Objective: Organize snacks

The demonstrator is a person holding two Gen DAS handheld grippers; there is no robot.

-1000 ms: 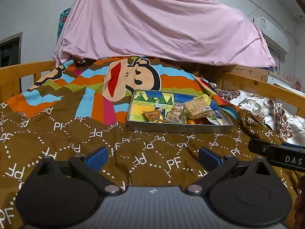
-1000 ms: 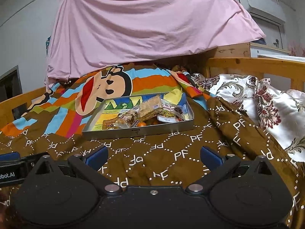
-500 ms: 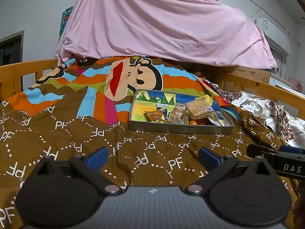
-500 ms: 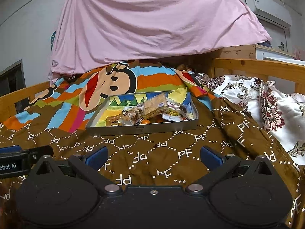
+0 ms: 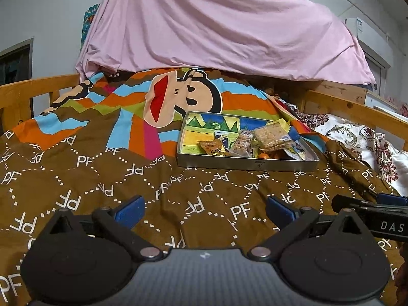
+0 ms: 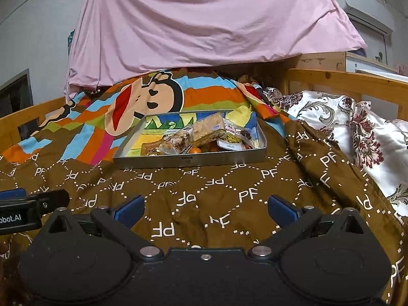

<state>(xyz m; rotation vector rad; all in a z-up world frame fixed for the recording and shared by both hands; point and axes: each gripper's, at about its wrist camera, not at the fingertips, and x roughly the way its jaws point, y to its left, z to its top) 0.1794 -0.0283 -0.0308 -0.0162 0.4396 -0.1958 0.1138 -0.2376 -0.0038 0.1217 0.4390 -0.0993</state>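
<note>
Two hand-held grippers poised low over a brown "PF"-patterned blanket point(image 5: 127, 178) on a wooden-framed bed, left gripper point(image 5: 204, 207) and right gripper point(image 6: 205, 207) side by side, fingers of both spread wide and gripping nothing. Straight ahead and well apart from both, a shallow metal tray point(image 6: 190, 162) resting on the blanket, long axis crosswise to the fingers, near wall facing the cameras. Inside, a jumble of wrapped snacks point(image 6: 204, 135) heaped toward the right half: a clear-wrapped grain bar point(image 5: 271, 136) on top, a small brown packet point(image 5: 210, 146) lower left, something small and orange point(image 6: 195, 150) near the front wall; printed tray floor bare on the left. Tray seen ahead-right from the left wrist, near centre from the right wrist, so right gripper judged marginally better lined up for a forward reach into the pile. Pink sheet point(image 6: 204, 25) draped behind, floral bedding point(image 6: 344, 127) at right
</note>
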